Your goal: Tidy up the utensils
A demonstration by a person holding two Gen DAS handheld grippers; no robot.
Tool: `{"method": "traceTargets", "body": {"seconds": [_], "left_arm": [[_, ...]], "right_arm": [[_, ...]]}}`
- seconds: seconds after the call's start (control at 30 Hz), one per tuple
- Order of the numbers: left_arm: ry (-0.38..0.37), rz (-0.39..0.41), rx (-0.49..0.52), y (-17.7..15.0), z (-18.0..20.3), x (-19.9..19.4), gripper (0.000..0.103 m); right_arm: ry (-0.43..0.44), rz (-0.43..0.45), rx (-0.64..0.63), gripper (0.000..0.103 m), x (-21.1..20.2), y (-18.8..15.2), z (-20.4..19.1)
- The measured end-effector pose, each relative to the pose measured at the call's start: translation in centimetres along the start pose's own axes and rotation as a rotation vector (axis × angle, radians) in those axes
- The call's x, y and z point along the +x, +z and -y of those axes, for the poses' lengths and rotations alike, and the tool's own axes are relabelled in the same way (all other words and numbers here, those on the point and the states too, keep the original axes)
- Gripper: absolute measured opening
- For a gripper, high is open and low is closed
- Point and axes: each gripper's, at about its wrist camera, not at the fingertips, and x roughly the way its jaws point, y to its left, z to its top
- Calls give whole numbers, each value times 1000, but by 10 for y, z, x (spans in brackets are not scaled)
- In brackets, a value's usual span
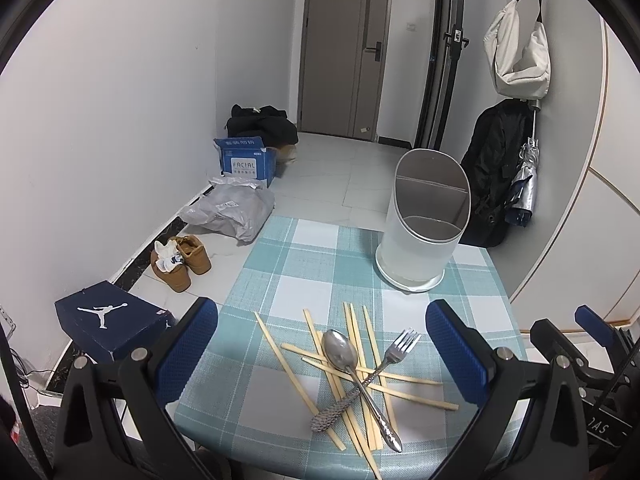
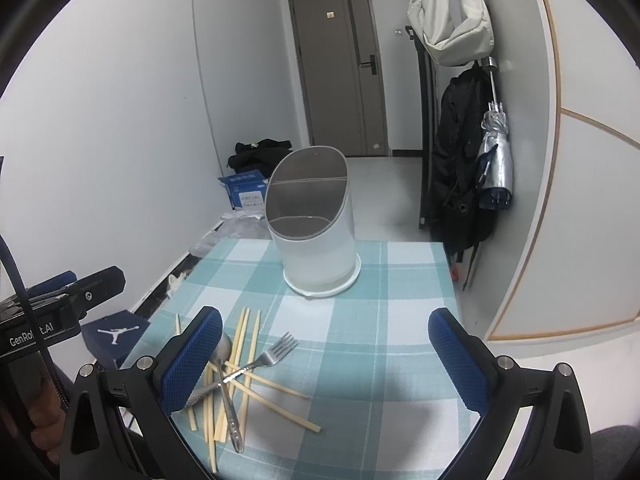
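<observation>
On the teal-and-white checked tablecloth (image 1: 280,264) lies a loose heap of wooden chopsticks (image 1: 352,364) with a metal spoon (image 1: 340,350) and a fork (image 1: 400,346) crossed on top of them; the spoon's handle runs toward the near edge and the fork's textured handle passes under it. The left gripper (image 1: 322,350) hangs above this heap with its blue-padded fingers spread wide, one on either side of the pile, touching nothing. The right gripper (image 2: 324,360) is also wide apart and empty; the pile sits at its left finger (image 2: 192,360), which hides part of the spoon, while bare cloth lies between the fingers. The white slant-topped utensil holder (image 2: 316,236) stands upright at the far end of the table, well apart from the heap; its divided inside shows nothing in it.
</observation>
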Motion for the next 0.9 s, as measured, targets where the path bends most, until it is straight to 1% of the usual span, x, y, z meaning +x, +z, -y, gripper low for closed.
{"method": "traceTargets", "body": {"seconds": [0.23,0.9], "left_arm": [[-2,-4,-6,0,-2,0,102],[-10,-10,-4,1,2,0,102]], "right_arm": [[-16,-2,4,103,1,0,1],[-6,-11,22,103,3,-1,4]]}}
